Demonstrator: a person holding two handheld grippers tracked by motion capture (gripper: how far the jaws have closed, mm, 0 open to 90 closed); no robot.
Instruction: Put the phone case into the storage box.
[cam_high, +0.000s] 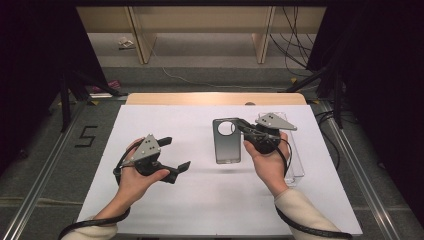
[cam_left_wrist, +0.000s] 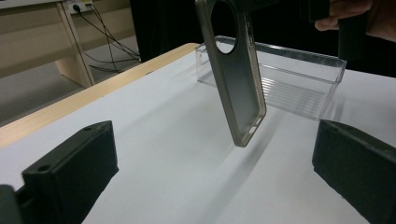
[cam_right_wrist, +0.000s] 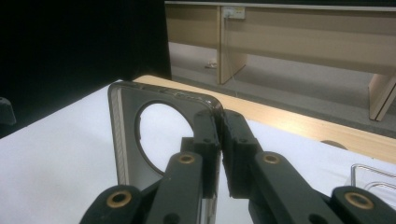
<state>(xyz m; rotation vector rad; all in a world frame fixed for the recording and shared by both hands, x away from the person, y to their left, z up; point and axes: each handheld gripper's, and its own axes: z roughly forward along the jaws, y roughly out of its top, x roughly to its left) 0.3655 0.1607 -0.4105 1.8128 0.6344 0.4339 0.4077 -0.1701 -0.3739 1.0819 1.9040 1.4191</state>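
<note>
- High view: right gripper (cam_high: 243, 128) clamped on the top edge of a grey phone case (cam_high: 226, 141), next to its round camera hole. Case is over the white sheet (cam_high: 165, 200), mid-table, its shadow on the sheet below it. Left gripper (cam_high: 178, 155) near the sheet's left part, well apart from the case, jaws spread wide w/ nothing btwn them. Clear plastic tray (cam_high: 296, 167) lies on the sheet just right of the right hand (cam_high: 267, 162).
- Left gripper view: both black jaws stand far apart at the bottom corners, empty. Phone case (cam_left_wrist: 236, 79) hangs tilted, lower end clear of the sheet (cam_left_wrist: 163, 163), shadow under it. Clear tray (cam_left_wrist: 299, 88) behind it on the sheet; wood table edge (cam_left_wrist: 70, 105) at left.
- Right gripper view: jaws pinched tight on the case's (cam_right_wrist: 128, 135) thin wall at the upper corner, beside the round hole. Tray's corner (cam_right_wrist: 373, 175) at far right.
</note>
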